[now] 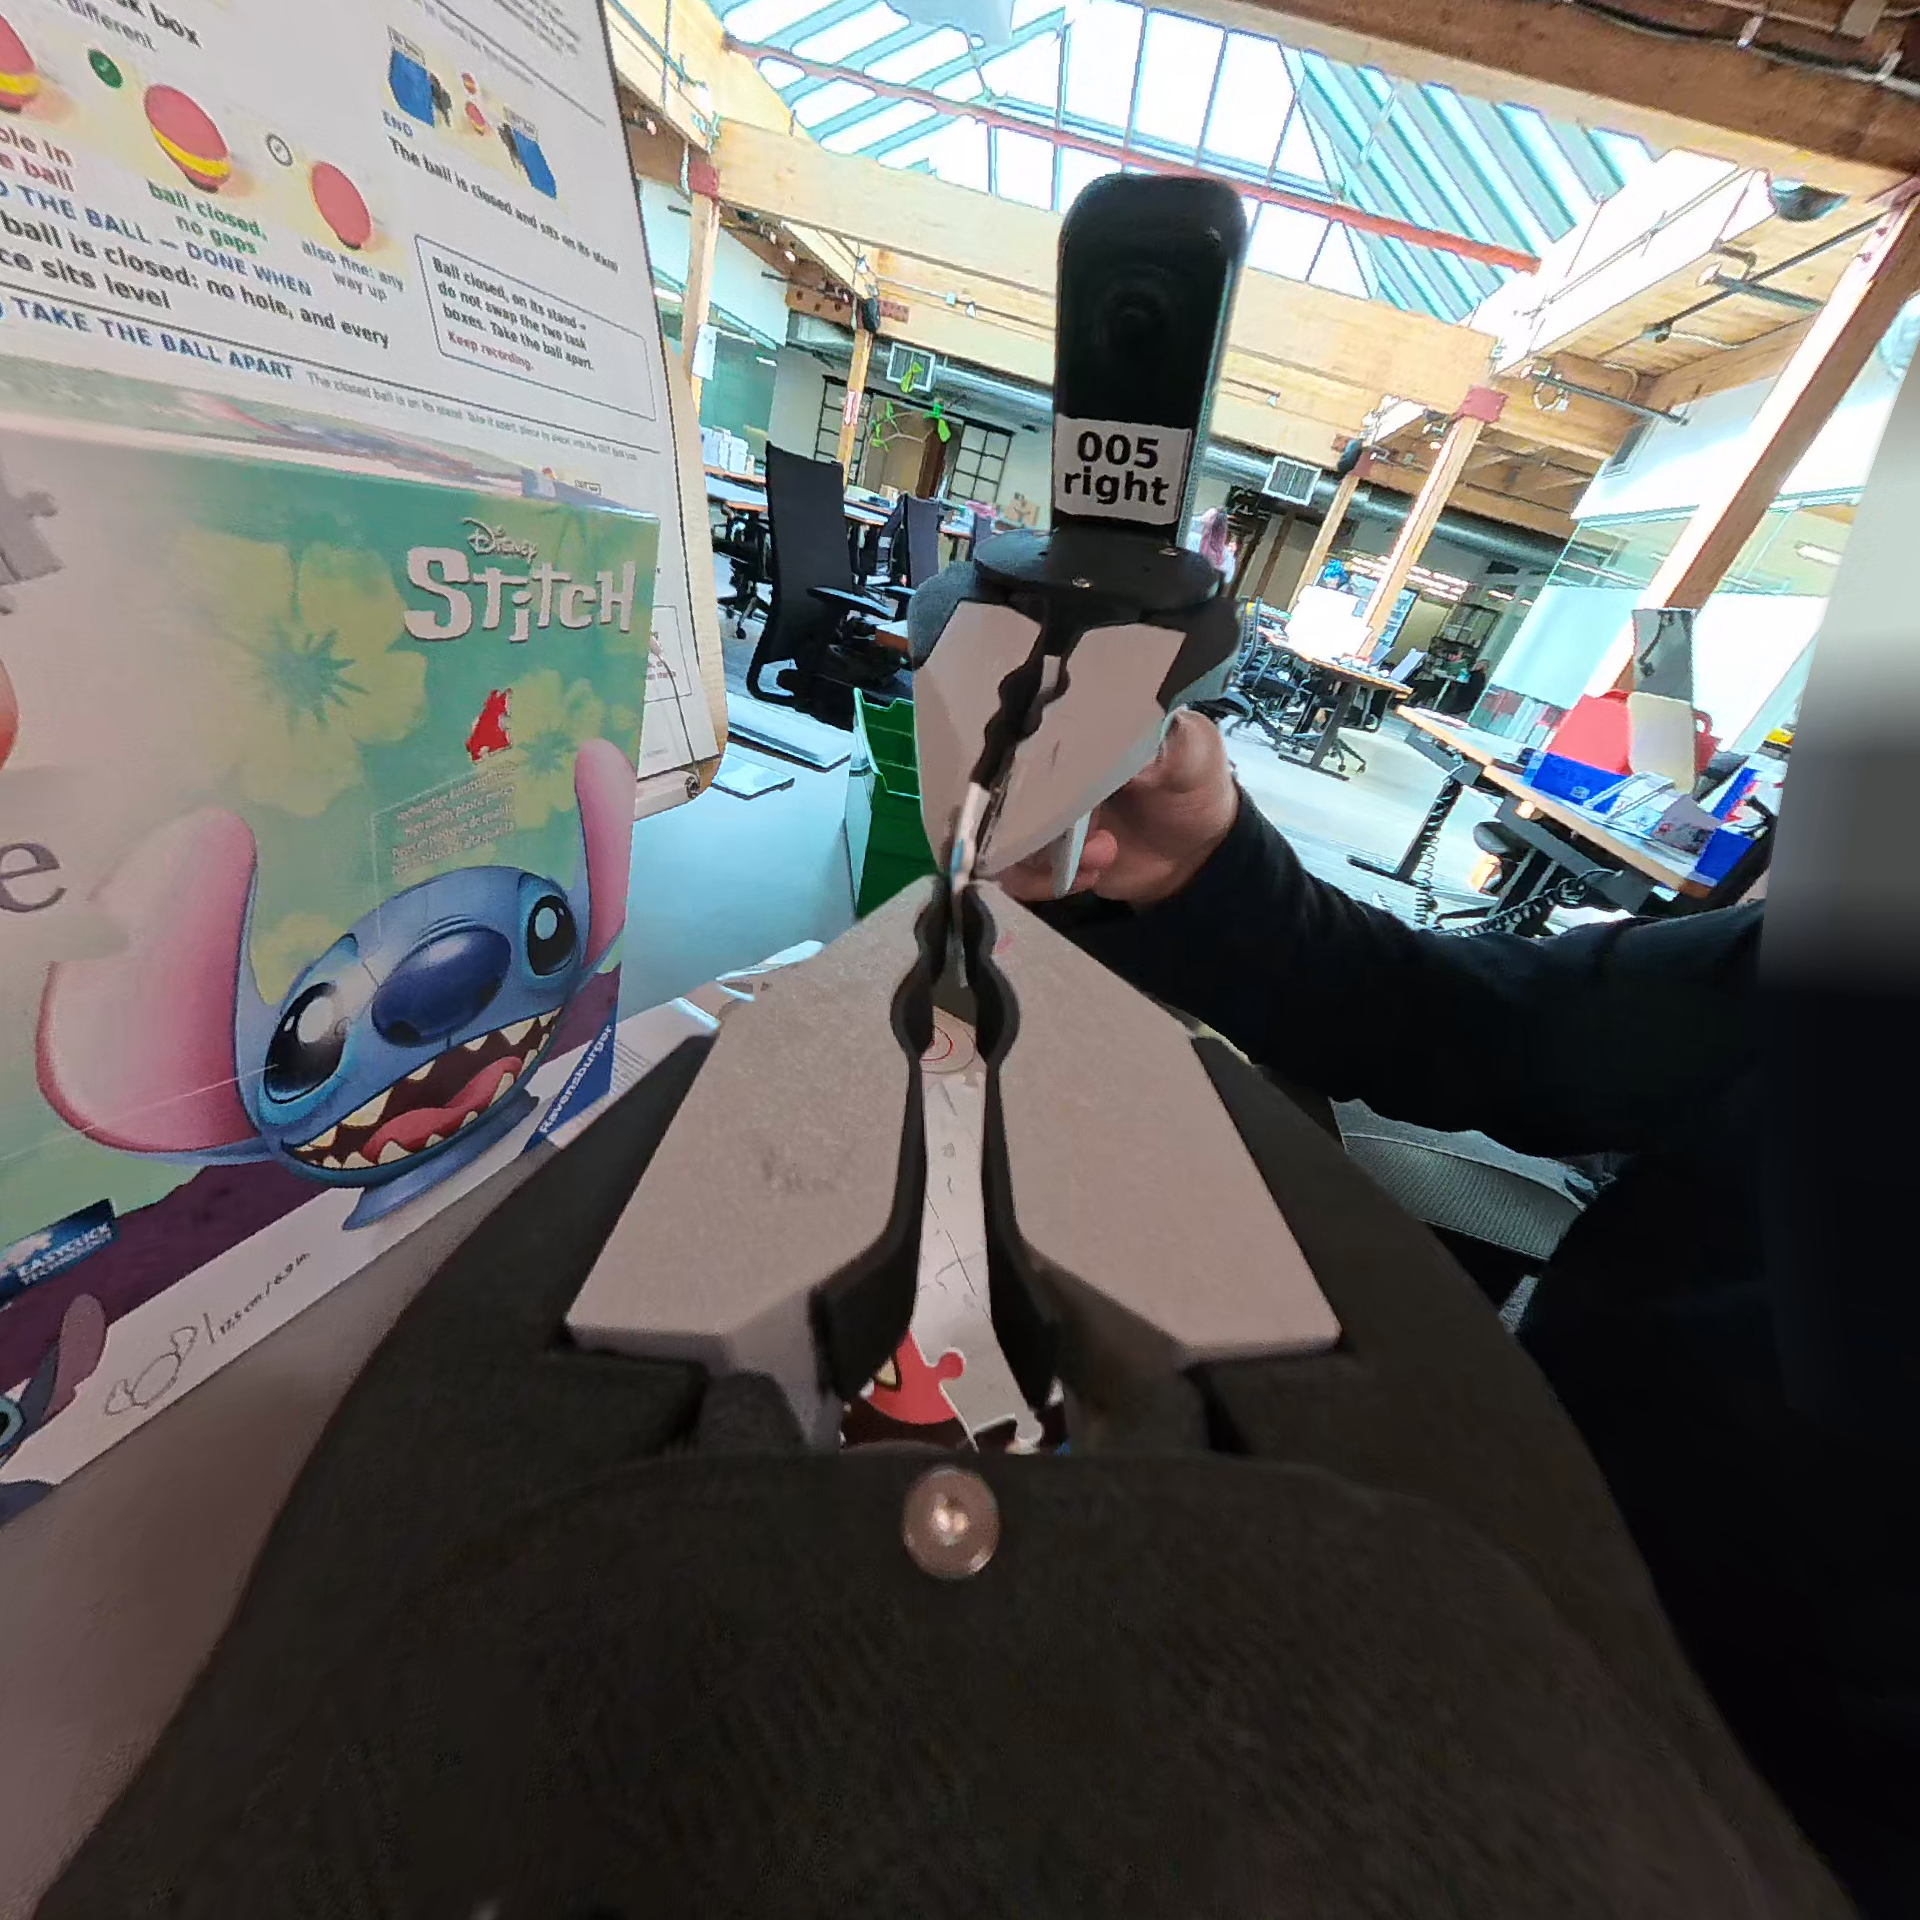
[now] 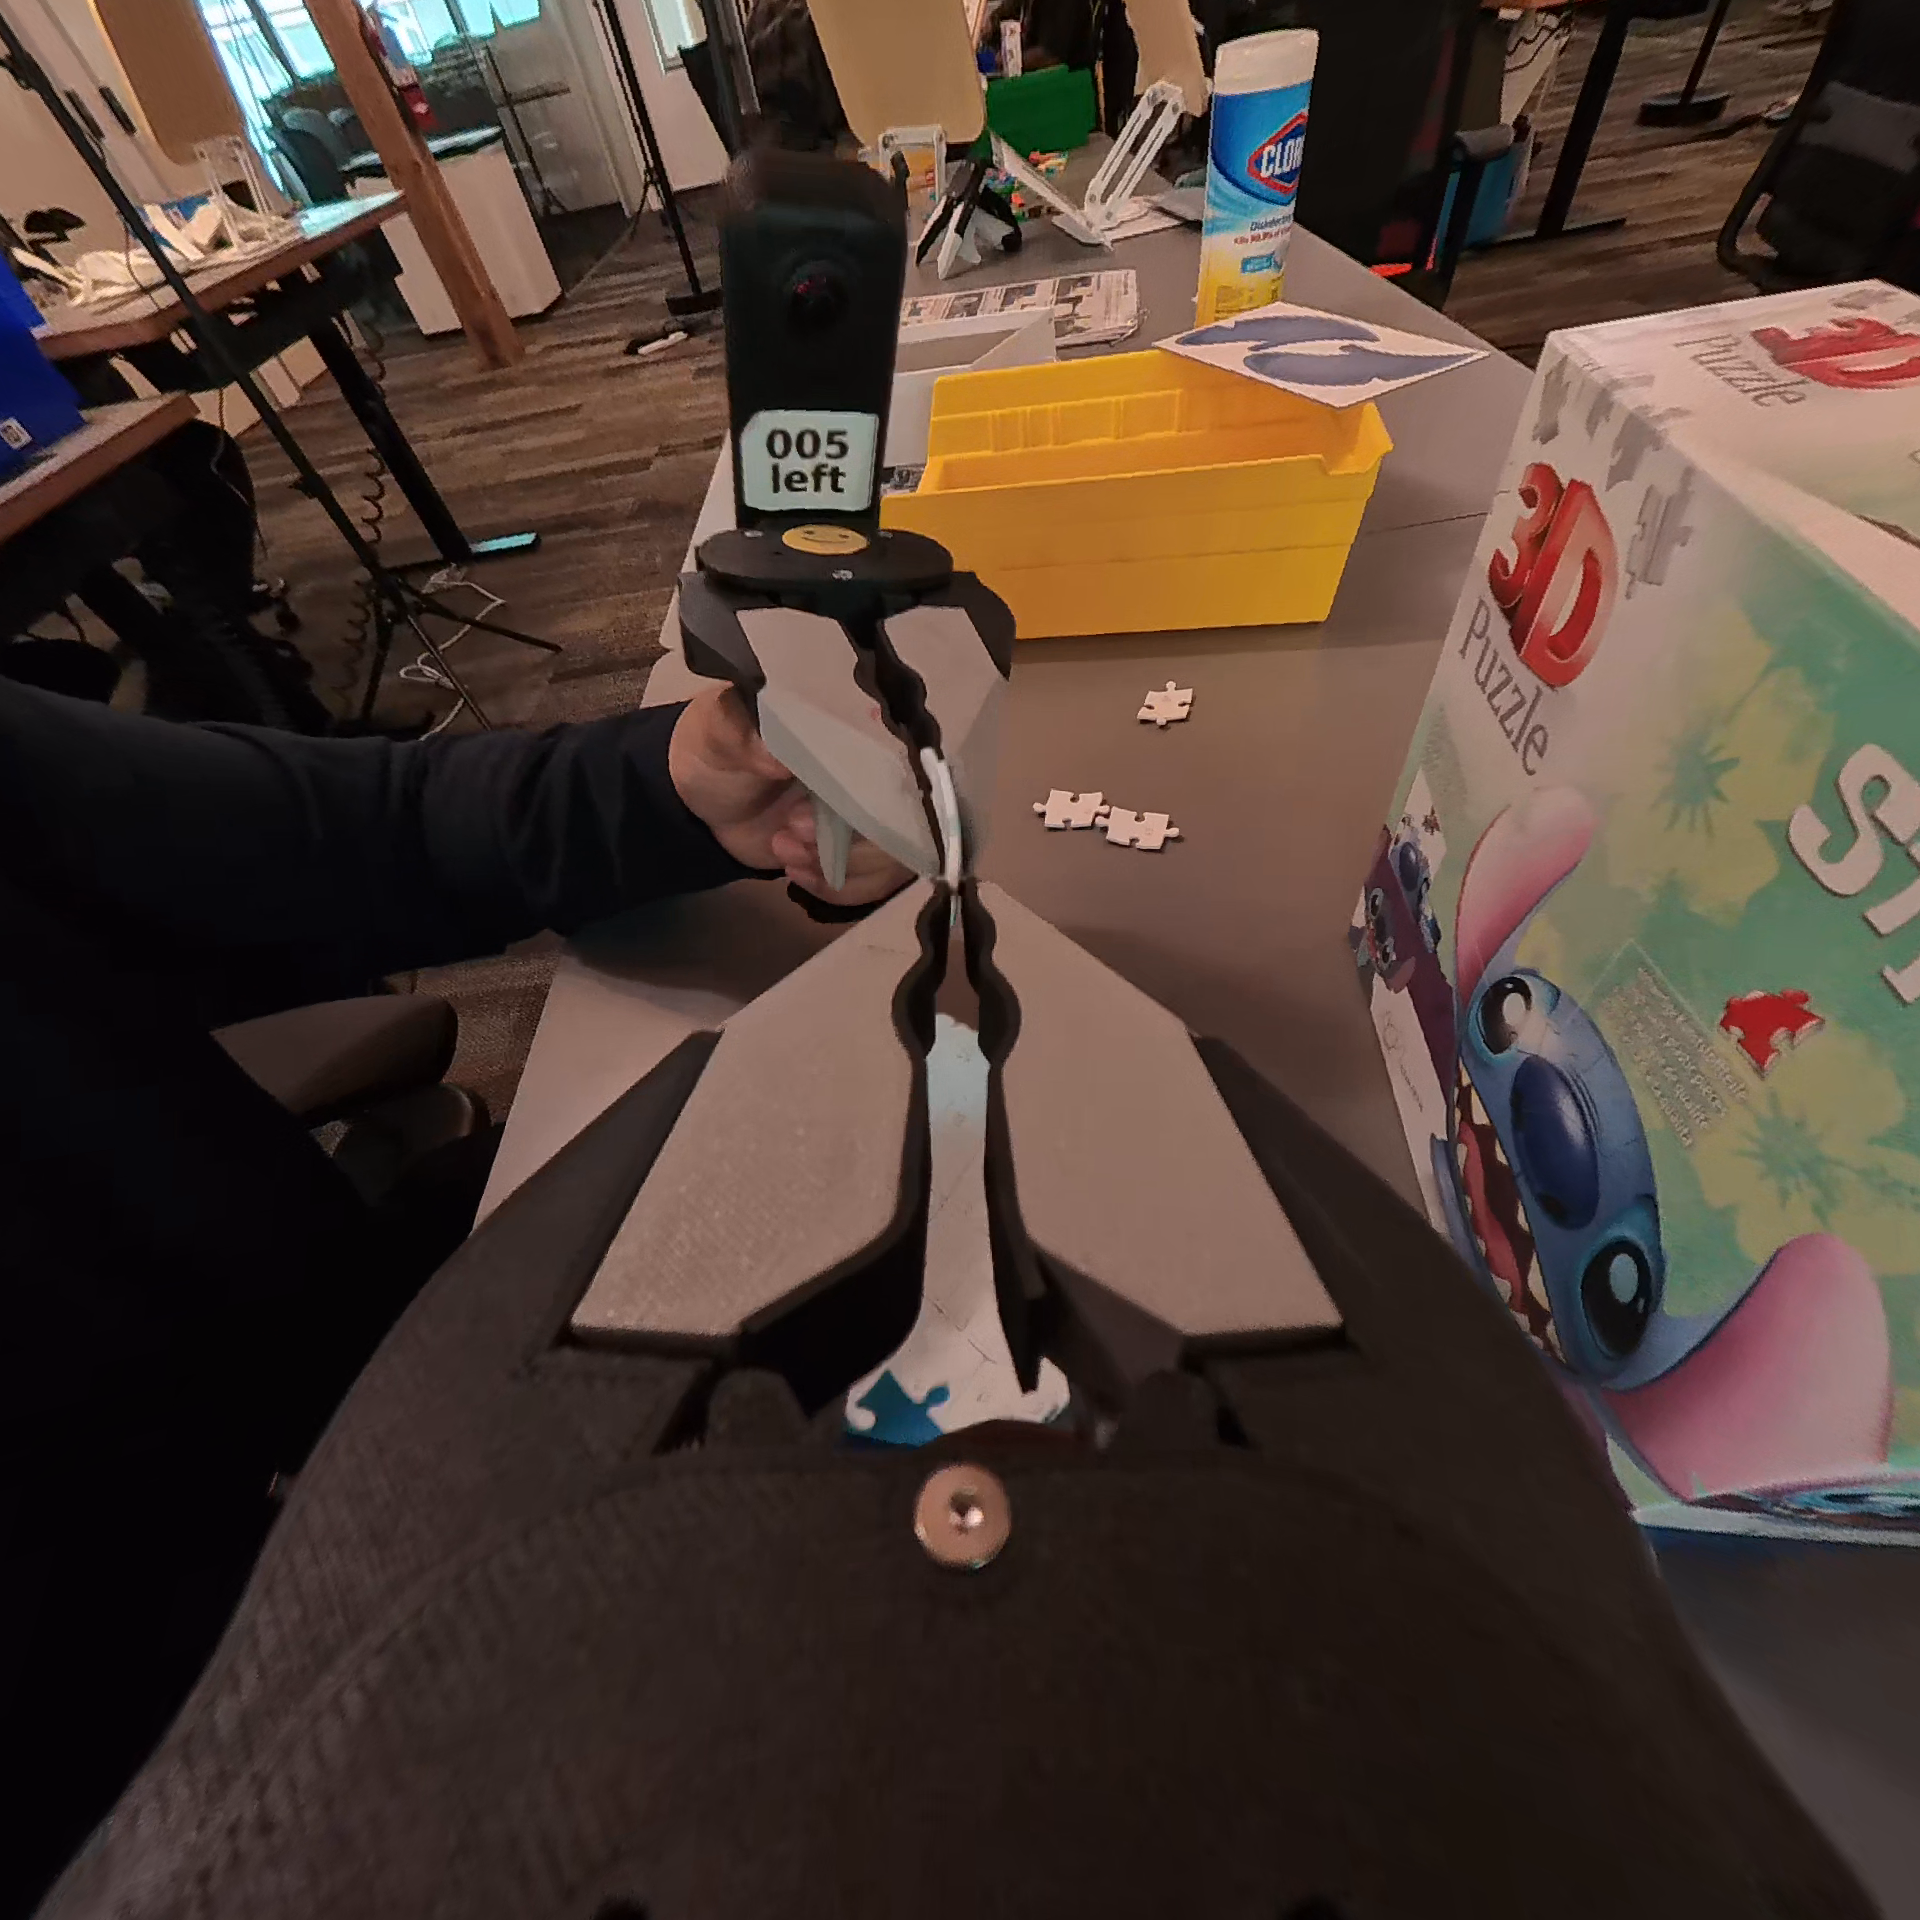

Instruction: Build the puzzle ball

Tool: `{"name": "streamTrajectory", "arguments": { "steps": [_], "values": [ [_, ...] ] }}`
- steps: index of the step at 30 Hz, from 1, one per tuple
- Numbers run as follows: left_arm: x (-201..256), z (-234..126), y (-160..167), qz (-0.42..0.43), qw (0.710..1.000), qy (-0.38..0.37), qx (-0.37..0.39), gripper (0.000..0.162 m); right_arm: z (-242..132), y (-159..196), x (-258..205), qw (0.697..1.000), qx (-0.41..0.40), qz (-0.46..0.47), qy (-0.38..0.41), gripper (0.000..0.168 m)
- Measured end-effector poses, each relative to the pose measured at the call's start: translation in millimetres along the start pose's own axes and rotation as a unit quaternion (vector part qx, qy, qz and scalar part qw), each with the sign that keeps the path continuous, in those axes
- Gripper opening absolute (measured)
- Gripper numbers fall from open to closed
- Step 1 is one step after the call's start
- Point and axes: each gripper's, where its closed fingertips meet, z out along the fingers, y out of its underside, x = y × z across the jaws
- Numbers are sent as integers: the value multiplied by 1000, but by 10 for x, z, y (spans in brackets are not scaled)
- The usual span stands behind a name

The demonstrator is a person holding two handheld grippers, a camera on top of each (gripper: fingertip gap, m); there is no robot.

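My left gripper [image 1: 951, 914] is shut on a curved puzzle section [image 1: 914, 1382] with a white back and red parts, seen through the gap between its fingers. My right gripper [image 2: 951, 909] is shut on another curved section [image 2: 961, 1195], white with a blue piece at its near end. The two grippers meet tip to tip above the grey table [image 2: 1247, 935], and the edges of the sections touch there. The right gripper [image 1: 971, 831] faces me in the left wrist view. The left gripper [image 2: 940, 831] faces me in the right wrist view, its section showing as a thin white arc [image 2: 948, 800].
Loose white pieces lie on the table: a single one [image 2: 1164, 704] and a joined pair [image 2: 1107, 821]. A yellow bin [image 2: 1143, 520] stands behind them, with a wipes canister [image 2: 1252, 156] farther back. The puzzle box [image 2: 1662, 935] stands at the right. An instruction sheet [image 1: 312, 208] stands behind the box [image 1: 312, 831]. My two grippers' fingertips are within a few centimetres of each other.
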Motion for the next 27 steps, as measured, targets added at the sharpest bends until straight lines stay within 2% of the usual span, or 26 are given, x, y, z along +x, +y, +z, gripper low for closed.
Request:
{"name": "streamTrajectory", "arguments": {
  "steps": [8,14,18,21,23,27],
  "values": [
    [24,91,127,-13,1000,14,-23,0,71,-15,-13,1000,13,13,-4,0],
    [11,26,162,18,998,5,-58,6,-21,75,30,998,-45,-28,25,0],
    [19,-21,92,34,998,-3,-51,5,-52,155,0,996,-79,-40,20,0],
    [22,34,208,39,996,-5,-79,6,-1,218,-34,994,-99,-49,16,0],
    [44,67,284,43,994,1,-96,0,26,266,-50,992,-113,-53,15,0],
    [35,74,301,50,994,-4,-99,0,34,266,-41,992,-112,-51,18,0]
  ]
}}
